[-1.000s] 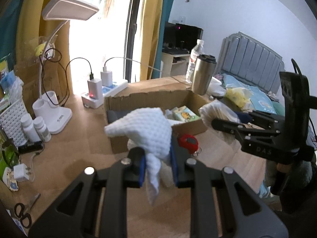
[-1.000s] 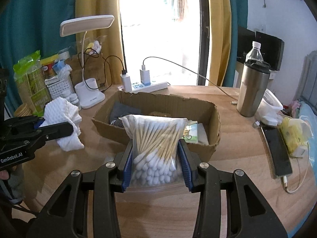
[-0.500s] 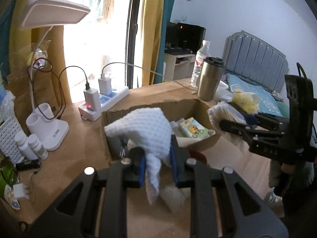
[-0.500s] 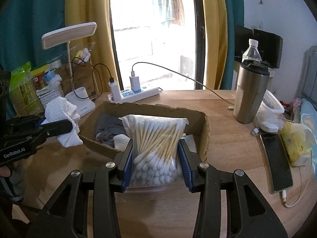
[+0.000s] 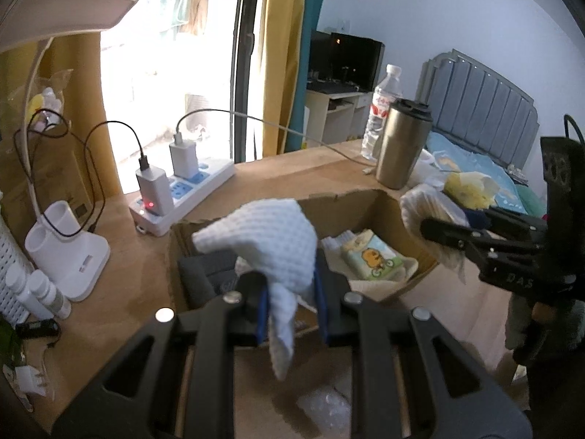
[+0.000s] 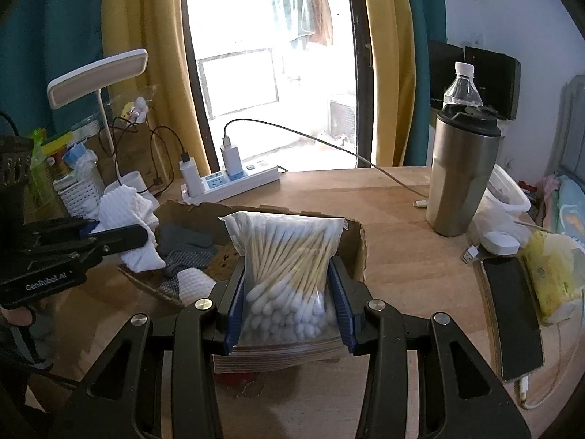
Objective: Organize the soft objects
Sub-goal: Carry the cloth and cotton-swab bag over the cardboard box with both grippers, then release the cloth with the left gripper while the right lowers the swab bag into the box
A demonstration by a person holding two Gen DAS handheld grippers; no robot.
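My left gripper [image 5: 290, 303] is shut on a white waffle-weave cloth [image 5: 270, 245] and holds it over the near left part of an open cardboard box [image 5: 365, 201]. In the right wrist view that cloth [image 6: 126, 219] hangs above the box's left side [image 6: 360, 252]. My right gripper [image 6: 289, 305] is shut on a clear zip bag of cotton swabs [image 6: 289, 256], held over the box's near edge. Inside the box lie dark grey cloths [image 6: 182, 241], a white cloth [image 6: 195, 285] and a tissue pack with a cartoon print [image 5: 373, 258].
A white power strip with chargers [image 6: 230, 179] sits behind the box, and a desk lamp base [image 5: 67, 252] to its left. A steel tumbler [image 6: 460, 172] and water bottle [image 6: 462, 86] stand at the right, with a phone [image 6: 512, 314] and yellow tissue pack [image 6: 555, 278] nearby.
Both grippers have moved forward with their loads. The cloth and the swab bag, earlier short of the box, now hang over it.
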